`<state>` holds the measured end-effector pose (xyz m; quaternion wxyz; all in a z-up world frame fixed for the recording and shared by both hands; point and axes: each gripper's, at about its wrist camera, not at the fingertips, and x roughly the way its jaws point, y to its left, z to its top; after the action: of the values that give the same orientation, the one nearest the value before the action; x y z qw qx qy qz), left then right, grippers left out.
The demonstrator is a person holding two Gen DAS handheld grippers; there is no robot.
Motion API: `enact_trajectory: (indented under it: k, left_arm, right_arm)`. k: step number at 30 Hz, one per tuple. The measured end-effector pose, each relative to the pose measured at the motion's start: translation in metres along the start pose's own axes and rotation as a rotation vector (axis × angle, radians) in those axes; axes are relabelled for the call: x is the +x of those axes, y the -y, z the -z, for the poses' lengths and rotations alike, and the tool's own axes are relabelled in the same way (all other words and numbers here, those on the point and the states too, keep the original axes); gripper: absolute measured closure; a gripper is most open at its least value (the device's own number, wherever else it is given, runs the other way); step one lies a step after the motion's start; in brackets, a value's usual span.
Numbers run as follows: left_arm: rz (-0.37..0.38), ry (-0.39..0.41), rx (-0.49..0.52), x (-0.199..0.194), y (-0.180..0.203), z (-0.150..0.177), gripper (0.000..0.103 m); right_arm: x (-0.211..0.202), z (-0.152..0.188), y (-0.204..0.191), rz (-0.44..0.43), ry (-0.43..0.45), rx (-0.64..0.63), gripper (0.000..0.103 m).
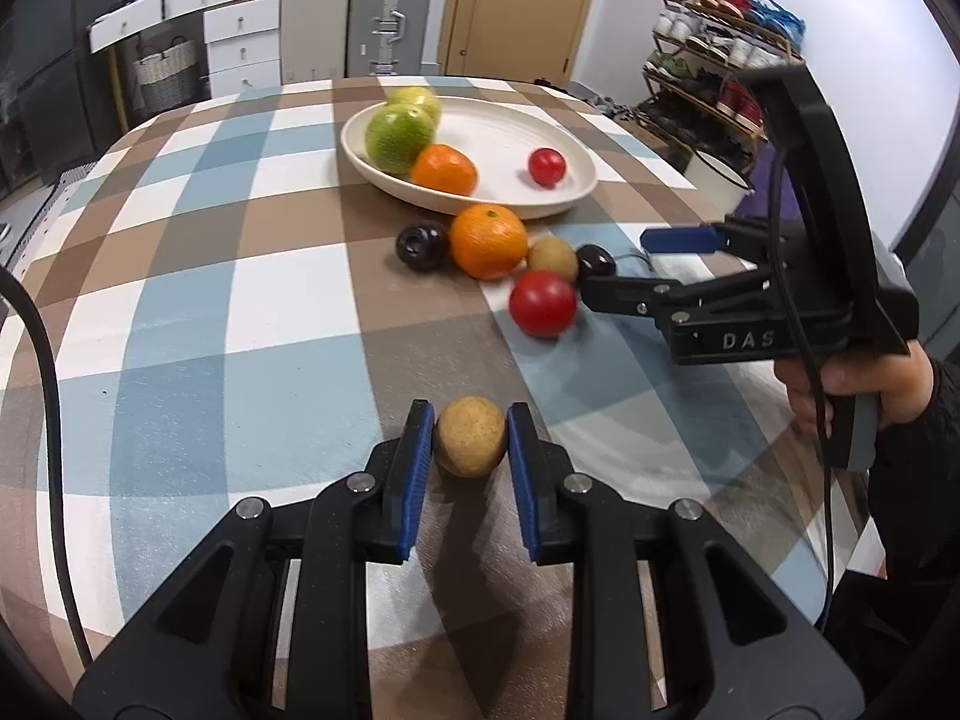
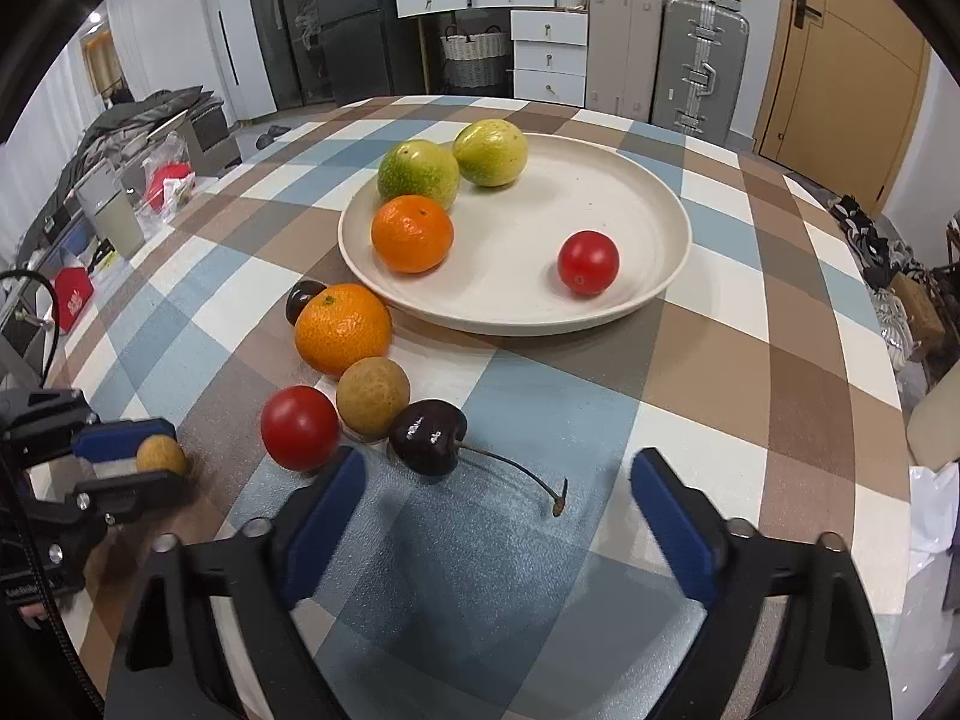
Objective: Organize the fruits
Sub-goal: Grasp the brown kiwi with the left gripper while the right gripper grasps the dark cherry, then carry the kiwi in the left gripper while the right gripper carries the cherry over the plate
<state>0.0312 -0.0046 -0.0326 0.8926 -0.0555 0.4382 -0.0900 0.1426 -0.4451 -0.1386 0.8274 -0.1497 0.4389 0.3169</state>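
Observation:
My left gripper (image 1: pixel 470 435) is shut on a small tan longan (image 1: pixel 470 436), just above the checked tablecloth; it also shows in the right wrist view (image 2: pixel 161 455). My right gripper (image 2: pixel 498 480) is open and empty, its jaws on either side of a dark cherry (image 2: pixel 428 435) with a stem. Next to the cherry lie a red tomato (image 2: pixel 299 427), a brown longan (image 2: pixel 372 397), an orange (image 2: pixel 342 328) and another dark cherry (image 2: pixel 300 299). The cream plate (image 2: pixel 660 204) holds two green fruits (image 2: pixel 418 173), an orange (image 2: pixel 411 233) and a red tomato (image 2: pixel 587 262).
The table's right edge (image 2: pixel 894 420) is close to the plate. A shoe rack (image 1: pixel 714 60) and a white pot (image 1: pixel 717 180) stand beyond the table. Drawers and suitcases (image 2: pixel 699 66) line the far wall.

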Motion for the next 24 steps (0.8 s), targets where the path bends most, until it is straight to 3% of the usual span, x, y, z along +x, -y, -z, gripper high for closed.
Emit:
enact_trajectory:
  k: [11, 19, 24]
  left_arm:
    - [-0.038, 0.017, -0.034, 0.009, -0.009, -0.011, 0.081]
    - [-0.077, 0.049, -0.041, 0.017, -0.007, -0.022, 0.081]
    - [-0.101, 0.081, -0.050, 0.019, -0.013, -0.026, 0.081]
  right_arm:
    - [0.005, -0.005, -0.002, -0.029, 0.004, -0.048, 0.039]
    - [-0.001, -0.001, -0.006, -0.123, 0.028, -0.079, 0.074]
    - [-0.002, 0.002, -0.009, -0.118, 0.039, -0.062, 0.077]
